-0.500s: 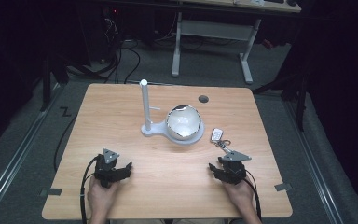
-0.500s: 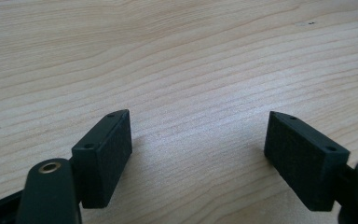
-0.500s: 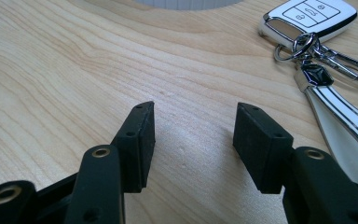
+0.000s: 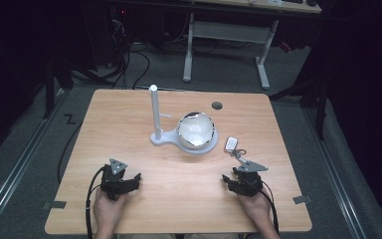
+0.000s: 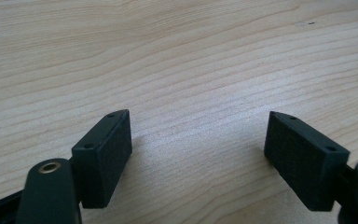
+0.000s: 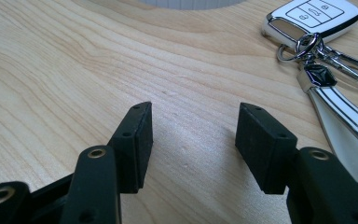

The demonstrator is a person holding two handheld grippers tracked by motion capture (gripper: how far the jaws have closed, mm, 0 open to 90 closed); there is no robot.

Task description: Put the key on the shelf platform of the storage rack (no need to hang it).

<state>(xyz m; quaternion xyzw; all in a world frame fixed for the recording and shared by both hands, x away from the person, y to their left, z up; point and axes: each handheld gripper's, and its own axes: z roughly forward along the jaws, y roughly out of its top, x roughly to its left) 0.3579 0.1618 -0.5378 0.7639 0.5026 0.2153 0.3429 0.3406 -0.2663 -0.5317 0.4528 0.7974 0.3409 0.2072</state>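
Observation:
On the wooden table (image 4: 179,199) stands a white stand (image 4: 155,113) with an upright post. Its round base holds a shiny silver bowl (image 4: 196,130). A white car key fob (image 4: 232,144) with a metal ring and strap lies right of the bowl; the key fob (image 6: 314,16) lies ahead and to the right of my right gripper's jaws. My left gripper (image 4: 131,180) rests near the front left, open over bare wood (image 5: 198,135). My right gripper (image 4: 229,180) rests at the front right, open and holding nothing (image 6: 193,126), just short of the key strap (image 6: 340,116).
A dark round grommet hole (image 4: 217,105) sits near the table's far edge. Beyond the table are a grey desk frame (image 4: 226,35) and cables on the floor. Bare wood lies between the two grippers.

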